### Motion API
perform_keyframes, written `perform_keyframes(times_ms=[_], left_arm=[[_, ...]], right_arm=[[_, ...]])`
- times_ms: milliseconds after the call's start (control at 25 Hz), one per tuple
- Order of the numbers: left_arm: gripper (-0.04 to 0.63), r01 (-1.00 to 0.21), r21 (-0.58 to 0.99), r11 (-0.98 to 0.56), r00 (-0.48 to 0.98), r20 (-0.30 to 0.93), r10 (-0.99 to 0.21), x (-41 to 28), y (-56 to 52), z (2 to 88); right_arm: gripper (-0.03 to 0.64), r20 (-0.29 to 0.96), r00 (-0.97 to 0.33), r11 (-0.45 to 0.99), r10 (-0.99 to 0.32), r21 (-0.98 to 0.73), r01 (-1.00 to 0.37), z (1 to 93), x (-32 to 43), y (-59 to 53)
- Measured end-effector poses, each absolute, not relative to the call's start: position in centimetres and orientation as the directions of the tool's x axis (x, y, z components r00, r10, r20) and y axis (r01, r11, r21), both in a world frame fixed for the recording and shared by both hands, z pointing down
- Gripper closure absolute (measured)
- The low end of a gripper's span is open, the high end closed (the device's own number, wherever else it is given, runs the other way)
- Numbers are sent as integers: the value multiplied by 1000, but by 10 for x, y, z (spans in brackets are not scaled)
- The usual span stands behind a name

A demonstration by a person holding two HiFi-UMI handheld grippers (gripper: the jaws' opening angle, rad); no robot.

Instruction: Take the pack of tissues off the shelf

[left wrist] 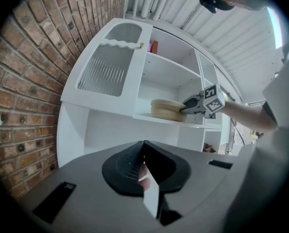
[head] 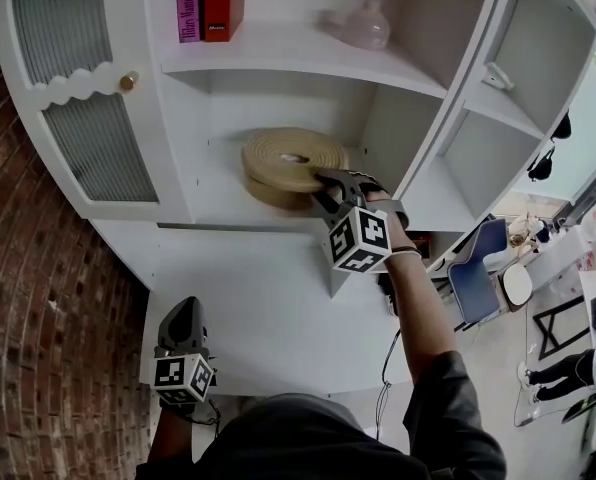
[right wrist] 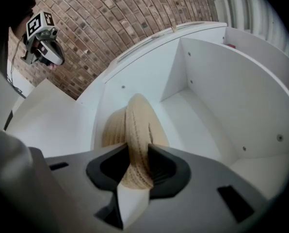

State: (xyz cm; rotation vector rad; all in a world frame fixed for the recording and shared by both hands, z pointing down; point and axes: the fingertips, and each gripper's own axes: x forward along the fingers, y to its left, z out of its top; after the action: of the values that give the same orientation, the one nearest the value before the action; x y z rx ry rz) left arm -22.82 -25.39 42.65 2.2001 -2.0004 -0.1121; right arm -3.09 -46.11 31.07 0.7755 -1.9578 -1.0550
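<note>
A round tan woven tissue holder [head: 278, 156] lies on the middle shelf of the white cabinet [head: 218, 203]. My right gripper [head: 325, 186] reaches in from the right and is shut on its near rim. In the right gripper view the woven rim [right wrist: 136, 130] stands edge-on between the two black pads, which touch it on both sides. The left gripper view shows the same holder [left wrist: 165, 109] with the right gripper [left wrist: 187, 108] at its edge. My left gripper [head: 183, 313] hangs low at the left, over the white counter, shut with nothing held [left wrist: 144, 161].
Red and magenta books [head: 210, 3] and a pale glass pot [head: 363, 26] stand on the shelf above. A ribbed-glass door [head: 93, 128] with a knob [head: 128, 81] is to the left, and a brick wall [head: 38, 298] beyond it. A white counter [head: 263, 318] juts out below. A blue chair [head: 478, 273] stands at the right.
</note>
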Motion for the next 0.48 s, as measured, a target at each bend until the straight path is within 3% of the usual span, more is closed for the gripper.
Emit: perform_keyframes(times_ms=[480], left_arm=[[591,-971,206,-118,135,72,-988,-216,-253,433]], right_arm=[[520,415,-503,483,-758,876,-6,316,-33,-438]])
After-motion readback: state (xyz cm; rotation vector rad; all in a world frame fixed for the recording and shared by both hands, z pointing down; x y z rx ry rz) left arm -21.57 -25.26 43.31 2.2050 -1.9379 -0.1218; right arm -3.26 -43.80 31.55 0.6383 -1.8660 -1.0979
